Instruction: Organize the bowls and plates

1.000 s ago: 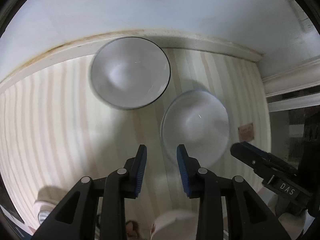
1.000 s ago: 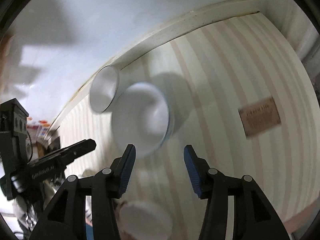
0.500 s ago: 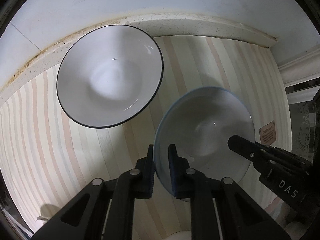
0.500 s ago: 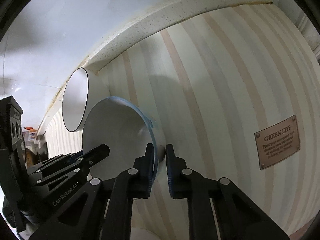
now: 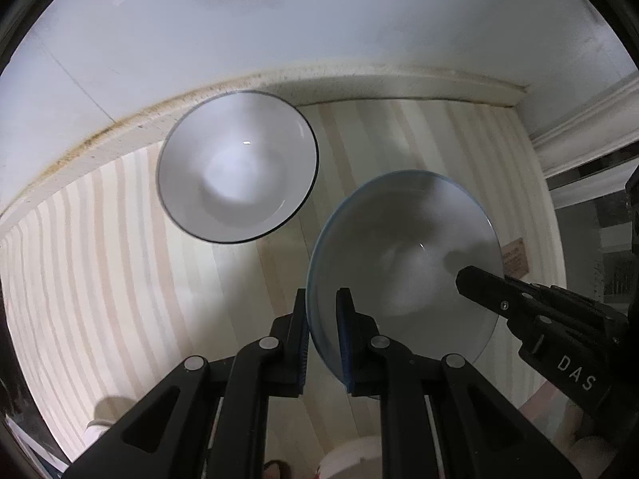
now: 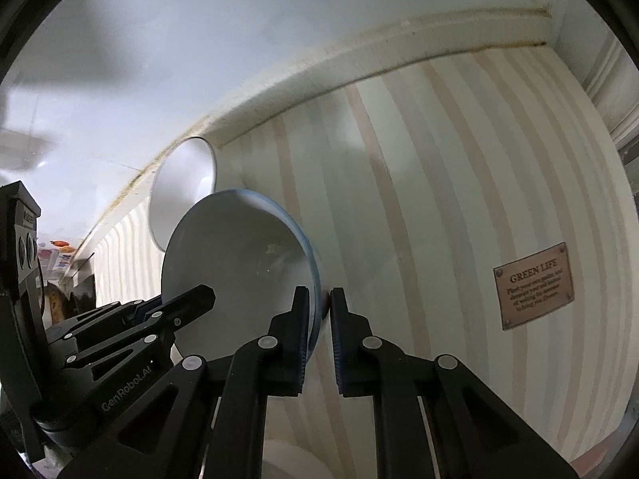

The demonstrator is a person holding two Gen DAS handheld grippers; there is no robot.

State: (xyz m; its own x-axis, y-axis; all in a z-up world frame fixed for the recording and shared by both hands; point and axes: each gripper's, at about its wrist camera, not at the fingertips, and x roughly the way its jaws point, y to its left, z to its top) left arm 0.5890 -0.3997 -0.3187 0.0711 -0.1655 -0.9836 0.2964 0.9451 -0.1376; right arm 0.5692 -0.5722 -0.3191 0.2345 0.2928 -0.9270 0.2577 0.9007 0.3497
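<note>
1. Bowl with the blue rim (image 5: pixel 403 247) sits at the lower right of the left view, pinched on opposite rims by the left gripper (image 5: pixel 322 319) and right gripper (image 6: pixel 319 315).
2. Lift both sides evenly.
3. Lower it gently into the black-rimmed bowl (image 5: pixel 237 167), upper left on the striped counter (image 5: pixel 100 239).

Dim light, soft shadows, fisheye-warped edges, slight blur
</note>
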